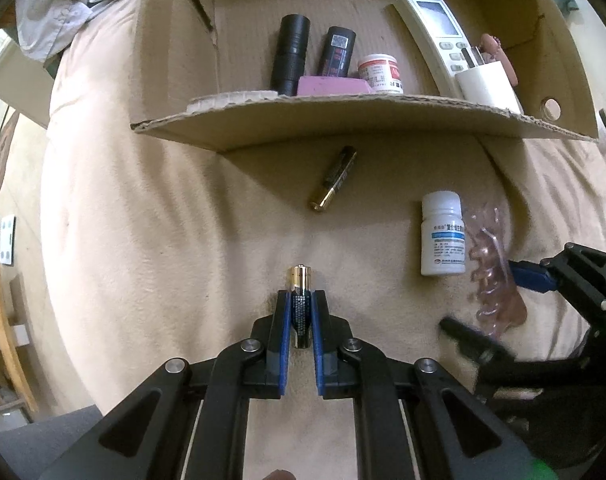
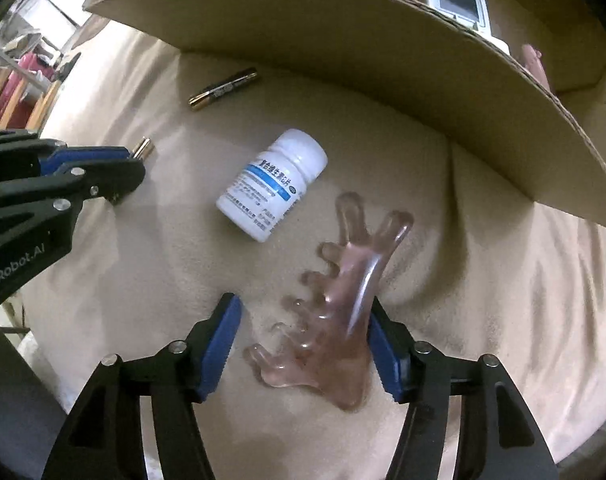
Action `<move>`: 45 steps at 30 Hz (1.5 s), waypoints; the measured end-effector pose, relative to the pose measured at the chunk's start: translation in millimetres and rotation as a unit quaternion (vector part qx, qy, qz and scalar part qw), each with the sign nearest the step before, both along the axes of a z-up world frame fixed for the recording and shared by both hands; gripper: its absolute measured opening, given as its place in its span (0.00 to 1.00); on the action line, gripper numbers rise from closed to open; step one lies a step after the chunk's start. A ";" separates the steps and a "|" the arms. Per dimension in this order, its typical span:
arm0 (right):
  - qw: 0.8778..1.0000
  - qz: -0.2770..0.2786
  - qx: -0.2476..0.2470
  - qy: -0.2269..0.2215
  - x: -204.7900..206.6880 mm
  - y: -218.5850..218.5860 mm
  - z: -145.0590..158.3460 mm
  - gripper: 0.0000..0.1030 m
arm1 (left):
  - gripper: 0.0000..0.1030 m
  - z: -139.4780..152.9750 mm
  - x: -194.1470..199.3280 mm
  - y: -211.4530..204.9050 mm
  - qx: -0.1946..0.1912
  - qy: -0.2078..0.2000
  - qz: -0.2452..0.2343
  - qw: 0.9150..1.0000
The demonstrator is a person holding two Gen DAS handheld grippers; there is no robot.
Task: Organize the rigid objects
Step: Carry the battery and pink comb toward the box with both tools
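My left gripper (image 1: 302,300) is shut on a black and gold battery (image 1: 301,280), whose gold tip sticks out past the fingers; it also shows in the right wrist view (image 2: 143,148). My right gripper (image 2: 303,312) is open around a clear pink comb-like massager (image 2: 335,300) lying on the beige cover; its right finger (image 2: 383,340) touches the massager. A second battery (image 1: 333,178) and a white pill bottle (image 1: 442,234) lie on the cover between the grippers and the cardboard box (image 1: 343,120).
The open box holds two black cylinders (image 1: 291,54), a pink block (image 1: 333,86), a small white jar (image 1: 381,72), a white remote (image 1: 435,32) and a white cup (image 1: 487,84). The box flap overhangs the cover. Furniture stands at the left.
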State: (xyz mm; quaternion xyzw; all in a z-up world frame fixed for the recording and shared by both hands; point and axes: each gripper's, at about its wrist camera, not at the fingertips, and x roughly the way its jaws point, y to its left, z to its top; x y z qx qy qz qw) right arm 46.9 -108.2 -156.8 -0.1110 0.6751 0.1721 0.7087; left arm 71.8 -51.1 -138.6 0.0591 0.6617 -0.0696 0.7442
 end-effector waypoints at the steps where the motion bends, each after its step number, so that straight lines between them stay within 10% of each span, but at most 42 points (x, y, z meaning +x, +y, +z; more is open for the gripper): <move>1: 1.000 -0.006 0.005 0.000 1.4 -2.7 1.8 0.43 | 0.09 -0.7 -0.8 -0.2 0.000 -0.001 0.000 1.000; 33: 0.968 -0.081 0.183 -0.151 22.0 -117.7 167.5 0.43 | 0.09 126.1 19.6 -20.9 -0.024 -0.133 -0.030 0.990; 45: 0.967 -0.096 0.162 -0.169 101.6 -120.7 143.6 0.43 | 0.09 99.6 79.4 -37.5 0.003 -0.139 -0.043 0.989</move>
